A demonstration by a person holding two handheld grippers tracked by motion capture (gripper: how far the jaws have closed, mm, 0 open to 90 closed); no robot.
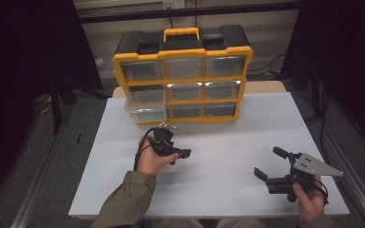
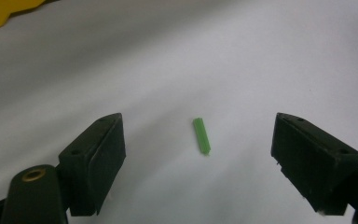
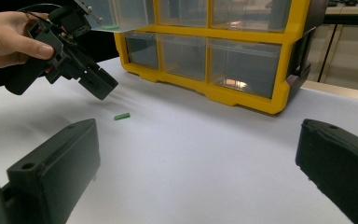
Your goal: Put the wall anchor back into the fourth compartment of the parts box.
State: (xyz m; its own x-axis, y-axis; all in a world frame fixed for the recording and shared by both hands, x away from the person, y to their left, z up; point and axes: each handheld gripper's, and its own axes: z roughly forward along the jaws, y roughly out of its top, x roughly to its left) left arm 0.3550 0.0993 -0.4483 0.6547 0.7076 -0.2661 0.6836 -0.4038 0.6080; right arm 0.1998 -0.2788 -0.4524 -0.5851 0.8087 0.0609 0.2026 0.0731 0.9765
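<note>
Left gripper (image 1: 183,153) hangs over the white surface (image 1: 228,142) just in front of the yellow-framed drawer organizer (image 1: 183,76), nose angled down; its fingers (image 2: 98,154) are spread wide with nothing touching them. The small green plastic peg (image 2: 202,136) lies flat on the surface between them, apart from both pads, near the organizer's front-left corner; in the right gripper view the peg (image 3: 121,116) sits just below and ahead of the left gripper (image 3: 98,86). One clear drawer (image 1: 145,112) on the organizer's left column sticks out of the frame, something green visible inside. Right gripper (image 1: 272,164) is well off to the right of the organizer, held low over the surface, fingers (image 3: 56,172) spread and empty. Handling guess: the peg looks very light, rigid and smooth, so it will likely skate or flip if one pad lands first. Best hold is across its short width at mid-length, pads square to the long axis, tips down close to the surface before closing. Not fragile by the look of it.
</note>
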